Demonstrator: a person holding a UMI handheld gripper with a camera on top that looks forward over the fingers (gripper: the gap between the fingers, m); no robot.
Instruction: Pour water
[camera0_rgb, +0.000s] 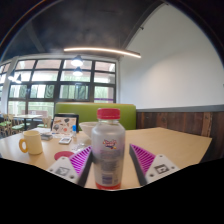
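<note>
A clear water bottle (108, 150) with a red cap and a printed label stands upright between my gripper's (110, 158) fingers. The left purple pad (80, 158) sits right against the bottle's side. The right pad (142, 157) shows a thin gap beside it. The gripper is open around the bottle, whose base is hidden low between the fingers. A cream mug (33, 142) stands on the wooden table (175, 140), off to the left and beyond the fingers.
Beyond the bottle, a small tablet-like object (64, 124) stands propped on the table, with a small item (64, 141) in front of it. A green bench back (125, 111) runs behind the table, under large windows.
</note>
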